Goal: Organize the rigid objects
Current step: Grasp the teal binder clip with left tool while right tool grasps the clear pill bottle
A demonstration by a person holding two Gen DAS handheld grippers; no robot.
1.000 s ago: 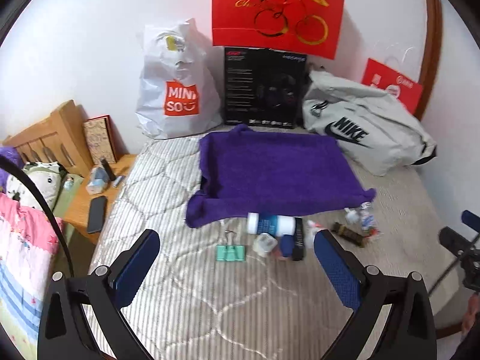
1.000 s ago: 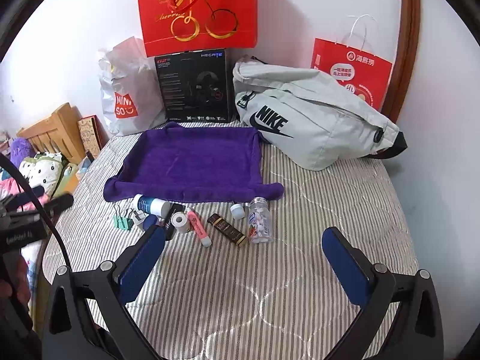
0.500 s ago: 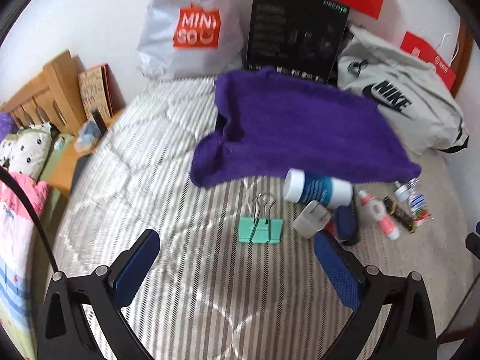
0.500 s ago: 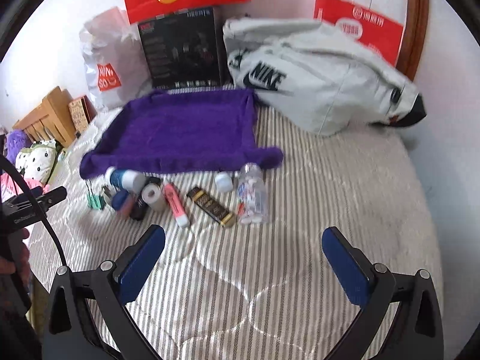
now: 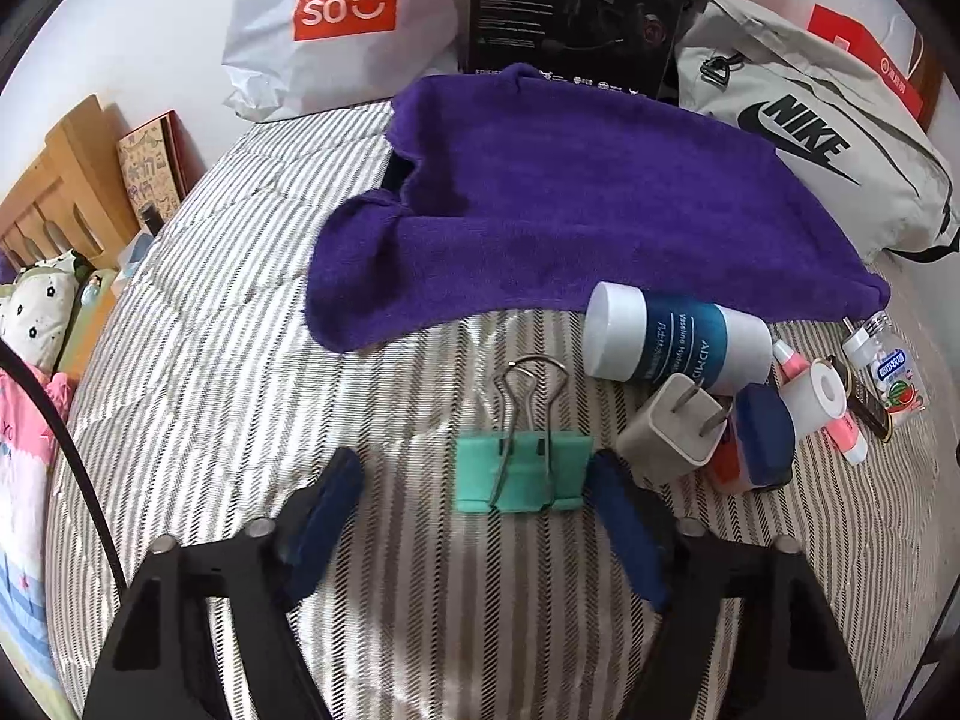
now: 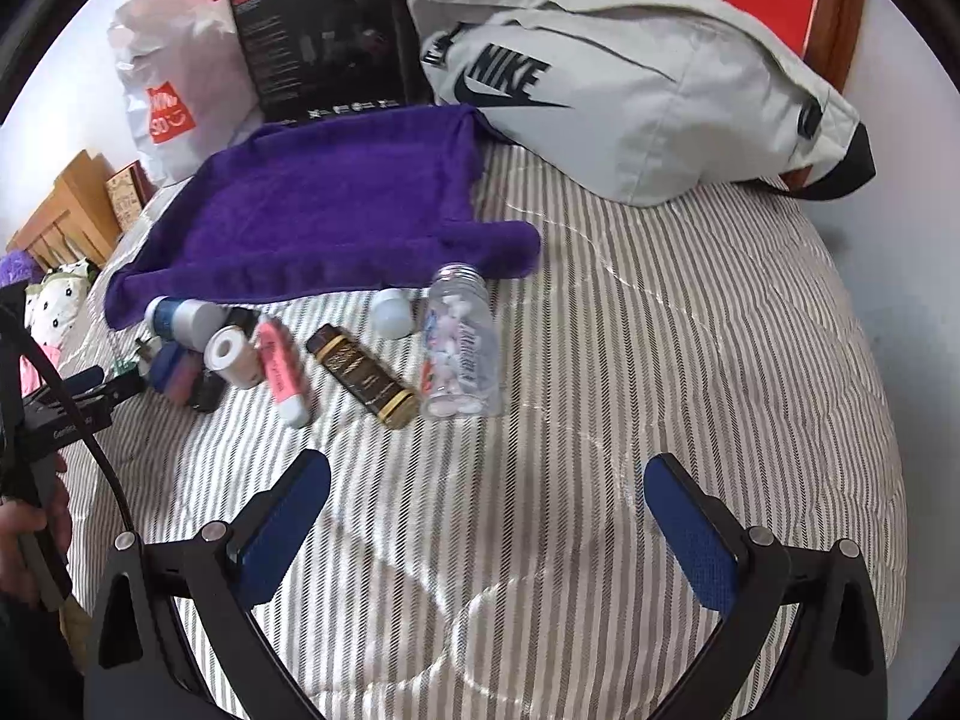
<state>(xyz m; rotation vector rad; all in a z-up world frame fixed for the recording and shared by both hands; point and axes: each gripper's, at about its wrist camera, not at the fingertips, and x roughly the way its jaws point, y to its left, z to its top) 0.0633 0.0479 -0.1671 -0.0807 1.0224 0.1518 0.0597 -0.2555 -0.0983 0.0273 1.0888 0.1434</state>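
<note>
A green binder clip (image 5: 519, 473) lies on the striped bed just in front of my open left gripper (image 5: 477, 471), between its blue pads, not gripped. Right of it lie a white charger plug (image 5: 675, 432), a blue-and-white bottle (image 5: 675, 342), a tape roll (image 5: 816, 391) and a pink tube (image 5: 843, 429). A purple towel (image 5: 570, 198) is spread behind them. My right gripper (image 6: 487, 480) is open and empty, short of a clear pill bottle (image 6: 461, 345), a brown bar (image 6: 363, 375) and a white cap (image 6: 391, 312).
A grey Nike bag (image 6: 630, 90), a black box (image 6: 324, 42) and a white Miniso bag (image 5: 336, 18) stand along the wall behind the towel. A wooden nightstand (image 5: 72, 192) is beside the bed on the left. The left gripper shows at the right wrist view's left edge (image 6: 90, 384).
My left gripper has come down and forward to the binder clip and its jaws have narrowed around it. My right gripper has moved closer to the pill bottle, still wide open.
</note>
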